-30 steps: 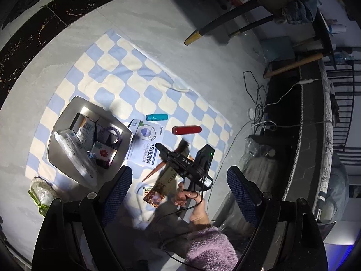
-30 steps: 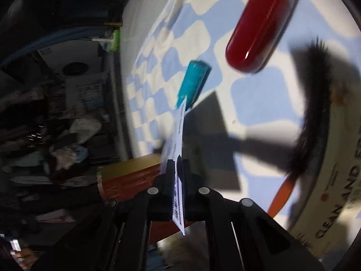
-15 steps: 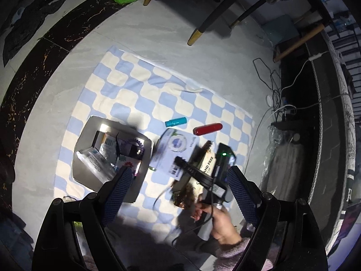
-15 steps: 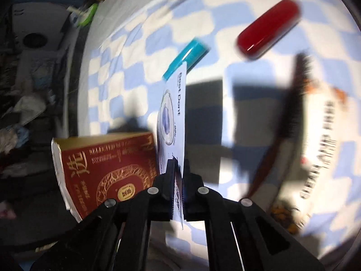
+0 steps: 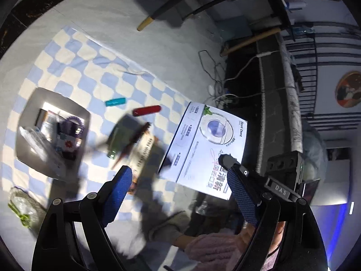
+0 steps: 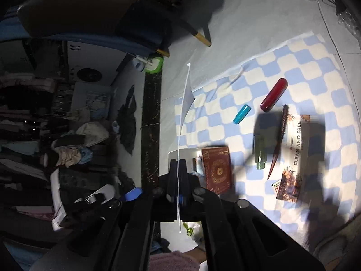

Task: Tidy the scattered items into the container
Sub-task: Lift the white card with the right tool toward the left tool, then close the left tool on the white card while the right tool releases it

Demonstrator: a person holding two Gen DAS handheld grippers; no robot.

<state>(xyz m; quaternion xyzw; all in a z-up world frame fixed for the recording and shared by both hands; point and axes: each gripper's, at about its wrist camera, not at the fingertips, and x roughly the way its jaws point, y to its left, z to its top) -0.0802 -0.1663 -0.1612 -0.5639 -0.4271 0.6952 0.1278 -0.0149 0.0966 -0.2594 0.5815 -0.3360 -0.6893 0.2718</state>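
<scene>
We are holding the left gripper (image 5: 178,194) nearest us with its blue pads (image 5: 117,189) spread wide, nothing between them. Our right gripper (image 6: 178,176) is clenching a flat white "Best Dent" packet (image 5: 207,144) by its lower edge; from the right wrist view it is showing edge-on, raised clear of the blue-and-cream checked cloth (image 5: 74,76). Below, on the cloth, a dark "CLEAN AND FREE" box (image 6: 295,144) is lying with a round hairbrush (image 6: 281,140) across it and a green bottle (image 6: 259,153) just beside. Farther out, a red case (image 6: 274,94) and a teal tube (image 6: 241,113) are lying near each other. The grey container (image 5: 29,108), partly filled, is sitting left of these.
</scene>
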